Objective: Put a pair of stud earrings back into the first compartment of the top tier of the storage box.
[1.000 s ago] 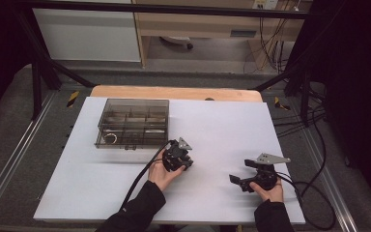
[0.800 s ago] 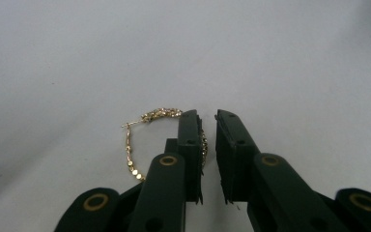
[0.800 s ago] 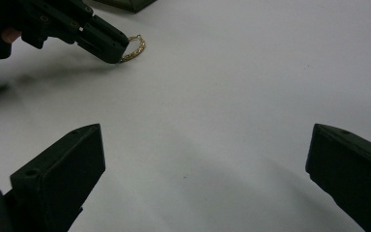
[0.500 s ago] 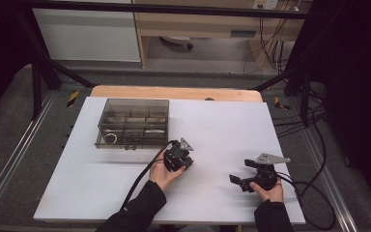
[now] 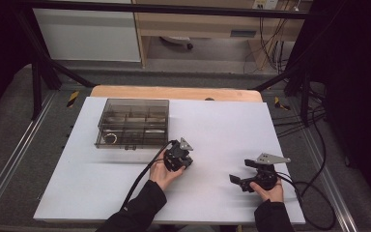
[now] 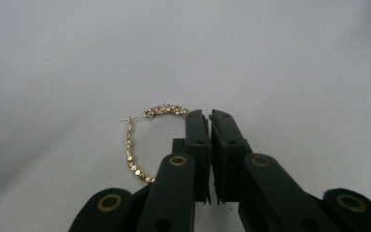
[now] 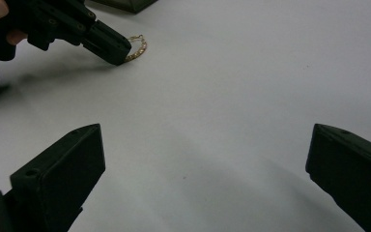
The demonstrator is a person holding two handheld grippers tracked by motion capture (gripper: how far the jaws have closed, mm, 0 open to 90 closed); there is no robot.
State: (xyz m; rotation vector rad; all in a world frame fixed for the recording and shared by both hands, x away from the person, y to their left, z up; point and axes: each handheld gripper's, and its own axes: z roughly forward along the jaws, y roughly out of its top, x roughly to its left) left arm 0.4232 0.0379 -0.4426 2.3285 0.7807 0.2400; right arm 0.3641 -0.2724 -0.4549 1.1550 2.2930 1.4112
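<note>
Presently the left gripper (image 6: 209, 116) stands with its jaws brought together on the rim of a gold beaded hoop (image 6: 134, 145), which lies on the white table top (image 5: 222, 130); the jaws have just been closing, and the hoop's right end passes between the tips. In the right gripper view the same gripper (image 7: 118, 53) presses down at the hoop (image 7: 137, 47), with most of the ring lying free on the surface beyond its tip. The right gripper (image 7: 203, 159) rests well apart from the hoop, its jaws spread wide with nothing between them. In the high view the left gripper (image 5: 178, 157) sits just in front of a smoked compartment box (image 5: 133, 123), near it but not touching, and the right gripper (image 5: 251, 176) lies toward the table's near right side
</note>
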